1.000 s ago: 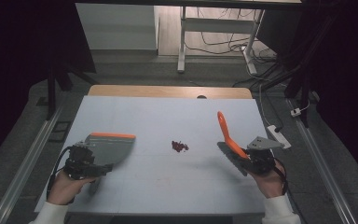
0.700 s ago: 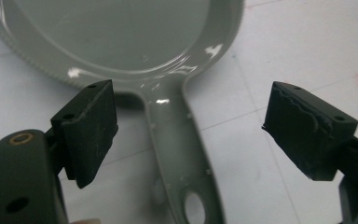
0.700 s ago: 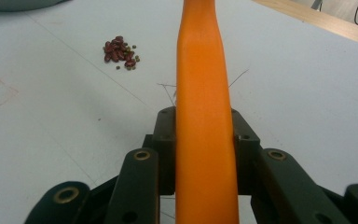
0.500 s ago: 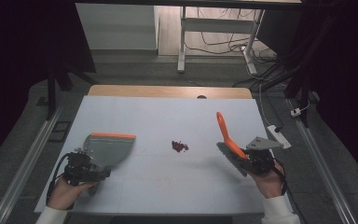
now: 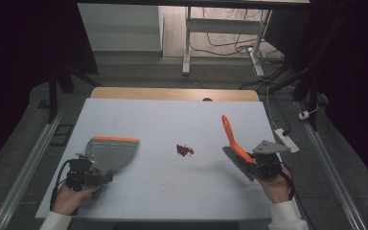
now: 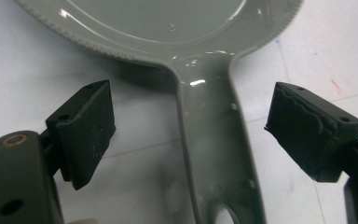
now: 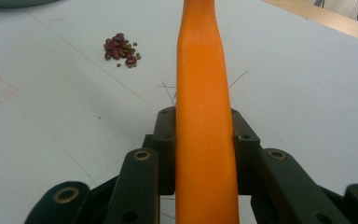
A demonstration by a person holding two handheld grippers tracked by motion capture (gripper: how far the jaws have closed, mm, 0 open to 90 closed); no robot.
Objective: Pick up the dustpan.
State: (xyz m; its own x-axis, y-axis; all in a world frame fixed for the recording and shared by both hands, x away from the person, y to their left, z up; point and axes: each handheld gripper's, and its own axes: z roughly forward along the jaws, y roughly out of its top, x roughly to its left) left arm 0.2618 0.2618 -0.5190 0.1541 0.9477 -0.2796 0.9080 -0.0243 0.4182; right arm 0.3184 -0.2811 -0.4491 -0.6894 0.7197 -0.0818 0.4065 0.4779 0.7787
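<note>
- High view: table (image 5: 172, 120) was brightly and evenly lit from above; surroundings fell to near black; soft shadow lay beside the orange handle (image 5: 231, 136).
- Left gripper view: white glare streaks sat on the glossy grey dustpan (image 6: 168, 23); near pads were slightly soft.
- Right gripper view: the handle was sharp, far table corner hazy.

Your grey dustpan (image 5: 109, 152) lies flat on the white table at the left, its orange front lip facing the far edge; its glossy grey handle (image 6: 219, 158) runs back toward you, with a hanging hole at its end; your orange brush handle (image 5: 232, 138) slants up and away at the right; the small heap of dark red beans (image 5: 185, 150) sits between them, apart from both.
</note>
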